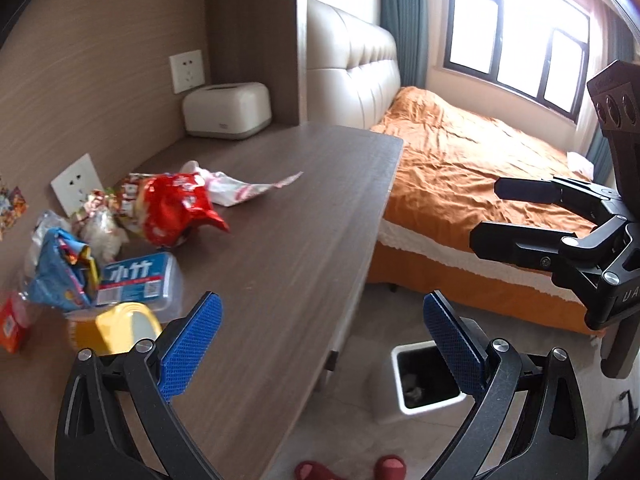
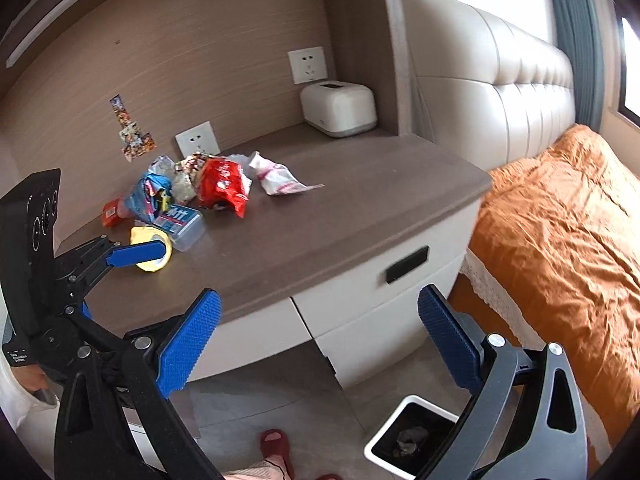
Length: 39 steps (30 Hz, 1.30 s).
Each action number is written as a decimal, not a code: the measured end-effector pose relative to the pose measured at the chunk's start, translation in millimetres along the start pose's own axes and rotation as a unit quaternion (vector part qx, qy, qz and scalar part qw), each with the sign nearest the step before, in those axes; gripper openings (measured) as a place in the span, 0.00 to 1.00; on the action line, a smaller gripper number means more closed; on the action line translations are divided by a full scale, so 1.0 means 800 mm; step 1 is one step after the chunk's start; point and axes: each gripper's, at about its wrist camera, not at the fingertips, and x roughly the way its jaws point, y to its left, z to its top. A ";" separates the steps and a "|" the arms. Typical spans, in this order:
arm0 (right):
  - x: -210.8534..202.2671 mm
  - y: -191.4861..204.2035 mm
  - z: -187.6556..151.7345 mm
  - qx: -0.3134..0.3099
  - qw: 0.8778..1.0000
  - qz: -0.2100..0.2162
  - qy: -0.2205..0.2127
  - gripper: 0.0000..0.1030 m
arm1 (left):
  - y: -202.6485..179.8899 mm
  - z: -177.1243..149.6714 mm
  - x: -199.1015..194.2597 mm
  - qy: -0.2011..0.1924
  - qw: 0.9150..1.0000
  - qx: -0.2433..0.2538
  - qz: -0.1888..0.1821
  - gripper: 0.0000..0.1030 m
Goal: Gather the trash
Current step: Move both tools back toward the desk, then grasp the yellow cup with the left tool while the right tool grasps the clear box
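— So, what does the left wrist view give?
— The left gripper [image 1: 322,332] spread wide and empty over the desk [image 1: 288,240] edge, the trash pile [image 1: 120,232] to its left, the right gripper [image 1: 494,216] parted over the bed [image 1: 472,160].
— And the right wrist view?
— The right gripper [image 2: 318,332] released, and the desk's drawer [image 2: 384,276], hidden from the other. The bin [image 2: 412,436] sits on the floor below.

Both wrist views look down from nearby over the desk [image 1: 304,216], sharing the bin [image 2: 404,436].
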 end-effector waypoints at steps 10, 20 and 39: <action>0.066 0.083 0.057 -0.085 0.995 0.058 0.009 0.95 | 0.099 -0.019 -0.037 -0.001 0.999 0.016 0.045 0.95; 0.145 0.133 0.075 -0.135 0.983 0.112 0.058 0.95 | 0.142 -0.032 -0.013 0.031 0.993 0.115 -0.003 0.95; 0.240 0.183 0.065 -0.244 0.957 0.112 0.112 0.80 | 0.162 -0.056 0.018 0.094 0.978 0.149 -0.108 0.91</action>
